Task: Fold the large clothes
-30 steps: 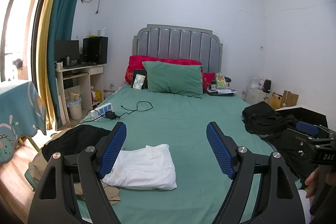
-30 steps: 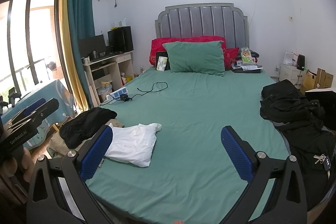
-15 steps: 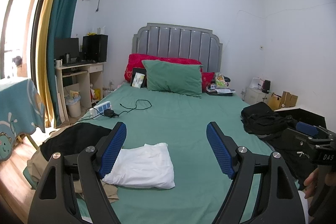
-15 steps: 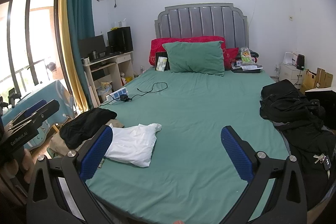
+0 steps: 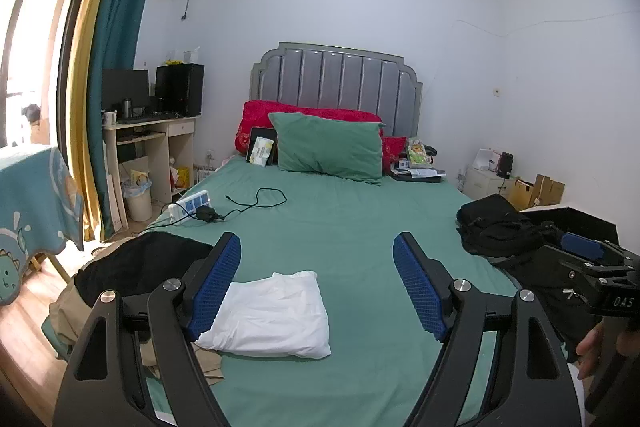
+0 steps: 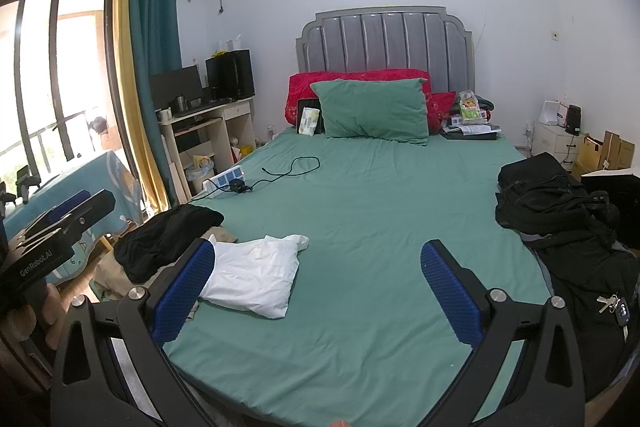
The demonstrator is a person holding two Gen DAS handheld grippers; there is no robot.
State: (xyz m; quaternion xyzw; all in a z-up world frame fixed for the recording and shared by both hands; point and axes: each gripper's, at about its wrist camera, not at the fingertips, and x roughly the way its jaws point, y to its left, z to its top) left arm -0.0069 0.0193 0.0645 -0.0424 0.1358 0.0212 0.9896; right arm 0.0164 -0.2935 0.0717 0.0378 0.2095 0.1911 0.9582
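A folded white garment (image 5: 272, 311) lies on the green bed sheet (image 5: 360, 227) near the foot-left corner; it also shows in the right wrist view (image 6: 256, 271). A black garment (image 5: 140, 263) lies on a beige one (image 5: 72, 311) at the bed's left edge. A heap of black clothes (image 6: 560, 223) lies at the right edge. My left gripper (image 5: 318, 283) is open and empty, held above the bed's foot. My right gripper (image 6: 318, 291) is open and empty too. The right gripper also shows at the right of the left wrist view (image 5: 588, 267).
A power strip (image 5: 190, 207) with a black cable (image 5: 256, 203) lies on the bed's left side. A green pillow (image 5: 328, 147) and red pillows stand at the headboard. A desk (image 5: 148, 155) stands left, boxes (image 5: 536, 191) right. Keys (image 6: 612, 307) lie on the black clothes.
The left wrist view has shifted slightly; the bed and clothes sit a little lower and left in it. The right gripper has held still. Both stay open.
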